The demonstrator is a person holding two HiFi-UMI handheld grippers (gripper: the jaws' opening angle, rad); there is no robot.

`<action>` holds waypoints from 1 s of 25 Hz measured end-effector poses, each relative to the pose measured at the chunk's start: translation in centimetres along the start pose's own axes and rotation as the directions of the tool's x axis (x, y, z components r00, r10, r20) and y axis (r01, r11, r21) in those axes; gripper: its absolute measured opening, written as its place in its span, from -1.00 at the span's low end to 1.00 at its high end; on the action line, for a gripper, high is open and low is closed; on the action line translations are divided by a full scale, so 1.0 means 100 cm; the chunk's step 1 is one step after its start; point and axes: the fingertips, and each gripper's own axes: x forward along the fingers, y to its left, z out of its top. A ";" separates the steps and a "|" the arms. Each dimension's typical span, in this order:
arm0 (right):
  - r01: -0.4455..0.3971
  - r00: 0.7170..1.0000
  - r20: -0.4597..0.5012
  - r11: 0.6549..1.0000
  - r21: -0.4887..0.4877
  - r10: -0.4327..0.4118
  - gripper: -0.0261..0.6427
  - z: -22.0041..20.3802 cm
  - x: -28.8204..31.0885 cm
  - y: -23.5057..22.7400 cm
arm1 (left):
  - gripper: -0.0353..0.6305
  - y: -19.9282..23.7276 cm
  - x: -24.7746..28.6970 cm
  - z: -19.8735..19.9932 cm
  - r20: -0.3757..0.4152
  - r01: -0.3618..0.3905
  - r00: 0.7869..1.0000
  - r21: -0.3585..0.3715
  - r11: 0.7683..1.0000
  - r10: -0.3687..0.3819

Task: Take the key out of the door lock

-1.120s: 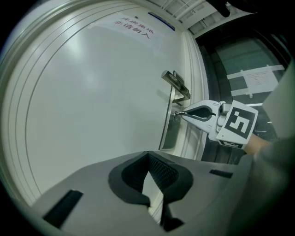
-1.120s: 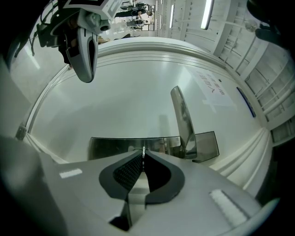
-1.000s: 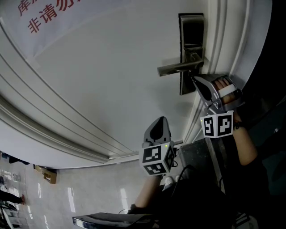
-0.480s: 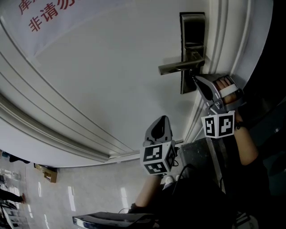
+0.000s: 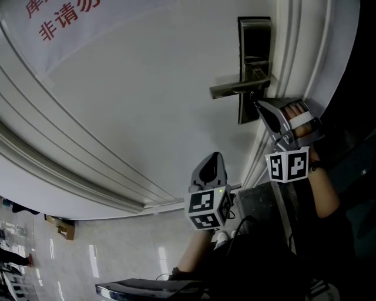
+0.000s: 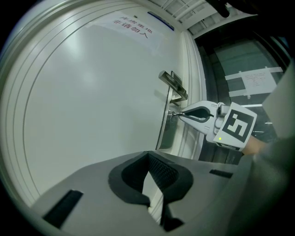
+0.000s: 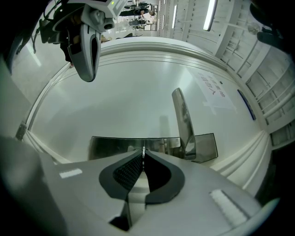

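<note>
The only holder here is the steel lock plate [image 5: 254, 41] on the white door [image 5: 129, 100], and the key [image 7: 144, 150] sits in it just under the lever handle [image 5: 238, 89]. In the right gripper view the key is no more than a thin bright sliver of metal, edge-on, standing at the very tip of the right gripper [image 7: 144, 155], whose dark ribbed pads are pressed onto it from either side. The plate lies directly behind that sliver, and the handle rises beside it on the right.

From the left gripper view the key shows as a short dark stub bridging the right gripper's tip and the lock plate, touching both (its shape cannot be read at that size). The keyhole itself is covered by the jaws in every view, so how deep the key sits cannot be told.

In the head view the right gripper's nose meets the plate's lower part, right below the handle, and the key is too small to pick out there; a hand [image 5: 298, 120] wraps the gripper's body.

The left gripper [image 6: 148, 155] is held well apart from the lock, lower on the door, its pads meeting at the tip with nothing between them. A sign with red characters [image 5: 64, 17] is cut off at the head view's upper edge.
</note>
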 end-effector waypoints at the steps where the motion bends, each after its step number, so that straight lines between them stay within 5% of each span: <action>1: 0.000 1.000 0.000 1.000 -0.001 0.000 -0.89 0.000 0.000 0.000 | -0.89 0.000 0.000 0.000 0.001 -0.002 1.000 0.000 1.000 0.002; 25: 0.003 1.000 0.017 1.000 0.012 -0.003 -0.89 0.002 -0.014 0.001 | -0.89 -0.007 -0.002 0.000 0.008 0.010 1.000 0.001 1.000 -0.010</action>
